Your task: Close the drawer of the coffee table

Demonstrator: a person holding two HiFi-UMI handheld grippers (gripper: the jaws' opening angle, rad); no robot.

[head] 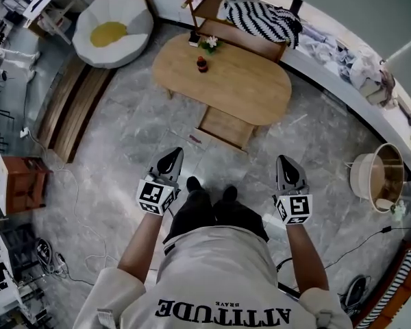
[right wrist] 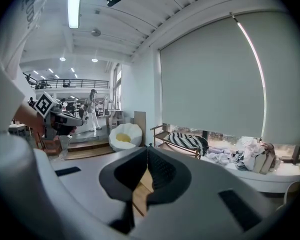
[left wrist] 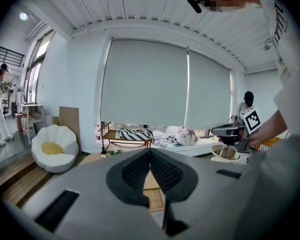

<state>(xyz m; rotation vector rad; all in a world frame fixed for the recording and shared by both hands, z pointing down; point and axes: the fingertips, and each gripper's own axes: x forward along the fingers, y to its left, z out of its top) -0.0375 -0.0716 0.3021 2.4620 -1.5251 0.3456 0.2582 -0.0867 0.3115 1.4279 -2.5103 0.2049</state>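
Note:
An oval wooden coffee table (head: 246,91) stands on the marble floor ahead of me. Its drawer (head: 226,127) is pulled out toward me from under the near edge. My left gripper (head: 170,161) and right gripper (head: 289,169) are held side by side in the air above the floor, short of the drawer, both shut with nothing between the jaws. In the left gripper view the shut left gripper (left wrist: 150,150) points at the table (left wrist: 97,158). The right gripper (right wrist: 148,147), seen in the right gripper view, is shut too, with the table's wood (right wrist: 140,194) showing beneath it.
A small bottle (head: 202,64) and a plant (head: 209,44) stand on the table. Behind it a wooden rack (head: 243,33) holds a striped cloth (head: 264,19). A white shell chair (head: 113,27) is at the back left, a round basket (head: 379,177) at the right.

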